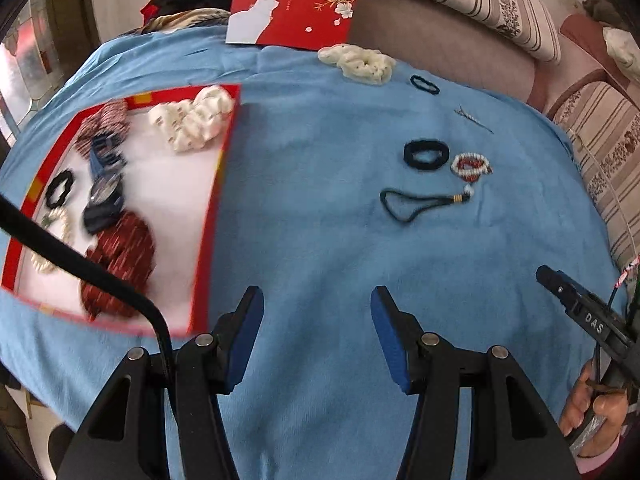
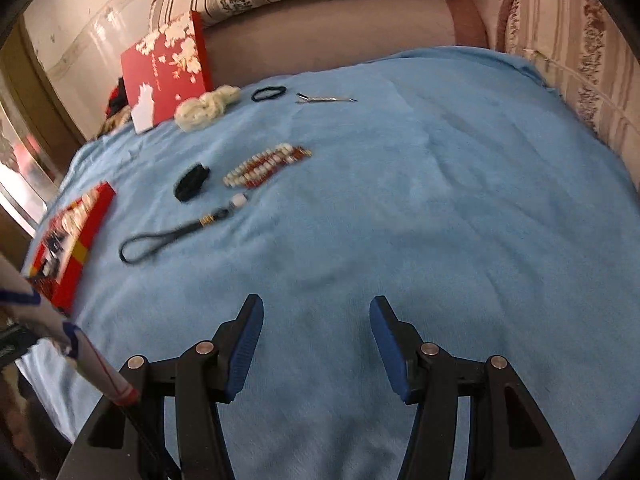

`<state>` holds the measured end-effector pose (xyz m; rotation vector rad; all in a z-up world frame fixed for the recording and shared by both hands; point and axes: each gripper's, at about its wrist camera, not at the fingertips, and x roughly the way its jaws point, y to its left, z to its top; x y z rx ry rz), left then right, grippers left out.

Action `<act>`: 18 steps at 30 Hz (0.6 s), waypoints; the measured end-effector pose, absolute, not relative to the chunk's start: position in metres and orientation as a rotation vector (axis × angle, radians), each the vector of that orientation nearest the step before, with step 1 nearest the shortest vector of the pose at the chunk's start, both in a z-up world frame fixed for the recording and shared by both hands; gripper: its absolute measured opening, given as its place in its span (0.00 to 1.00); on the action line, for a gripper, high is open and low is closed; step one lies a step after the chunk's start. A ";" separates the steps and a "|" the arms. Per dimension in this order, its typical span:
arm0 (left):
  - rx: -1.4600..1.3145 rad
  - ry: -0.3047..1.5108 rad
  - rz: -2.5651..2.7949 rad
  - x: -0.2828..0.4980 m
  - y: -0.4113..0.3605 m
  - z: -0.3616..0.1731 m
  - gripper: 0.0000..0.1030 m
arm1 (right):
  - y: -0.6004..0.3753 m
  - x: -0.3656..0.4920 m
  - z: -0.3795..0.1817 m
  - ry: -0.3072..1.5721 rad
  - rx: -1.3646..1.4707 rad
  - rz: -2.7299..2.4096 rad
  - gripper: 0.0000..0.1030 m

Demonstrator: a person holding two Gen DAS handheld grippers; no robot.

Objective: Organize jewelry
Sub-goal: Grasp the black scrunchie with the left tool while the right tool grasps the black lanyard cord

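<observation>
The red-and-white bead bracelet (image 2: 267, 167) lies on the blue cloth (image 2: 400, 220) ahead and to the left of the right gripper (image 2: 316, 344), just beside a black hair tie (image 2: 192, 182) and the dark cord loop with a white bead (image 2: 176, 234). I judge all three light and limp — the beads hard and likely to slip between pads, so best pinched across the strand where it doubles; the cord best taken at its bound neck. Farther ahead lie a cream scrunchie (image 2: 206, 107), a thin black band (image 2: 269, 93) and a metal hair clip (image 2: 325, 99), flat and stiff.

The red tray (image 1: 218, 200) sits ahead-left of the left gripper (image 1: 317, 336), already holding scrunchies and a watch. Both grippers hover with fingers spread wide, holding nothing.

"DAS" reads on the right gripper's finger; the small print on the upright red lid (image 1: 296, 0) is unreadable.
</observation>
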<state>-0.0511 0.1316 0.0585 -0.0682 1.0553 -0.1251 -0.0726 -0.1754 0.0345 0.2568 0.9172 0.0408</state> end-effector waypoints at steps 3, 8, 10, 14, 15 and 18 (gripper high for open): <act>-0.092 1.041 -0.133 -0.022 0.128 0.061 0.53 | -0.164 -0.053 0.034 0.911 0.311 0.108 0.58; -0.111 1.028 -0.125 0.028 0.125 0.058 0.53 | -0.134 -0.020 0.029 0.917 0.346 0.192 0.58; -0.107 1.036 -0.127 0.048 0.124 0.052 0.53 | -0.124 -0.008 0.024 0.922 0.329 0.183 0.58; -0.115 1.062 -0.167 0.077 0.123 0.040 0.53 | -0.112 0.014 0.016 0.922 0.326 0.147 0.58; -0.119 1.070 -0.181 0.083 0.122 0.036 0.53 | -0.111 0.018 0.016 0.917 0.324 0.141 0.58; -0.117 1.087 -0.223 0.099 0.113 0.027 0.53 | -0.108 0.028 0.015 0.911 0.313 0.110 0.49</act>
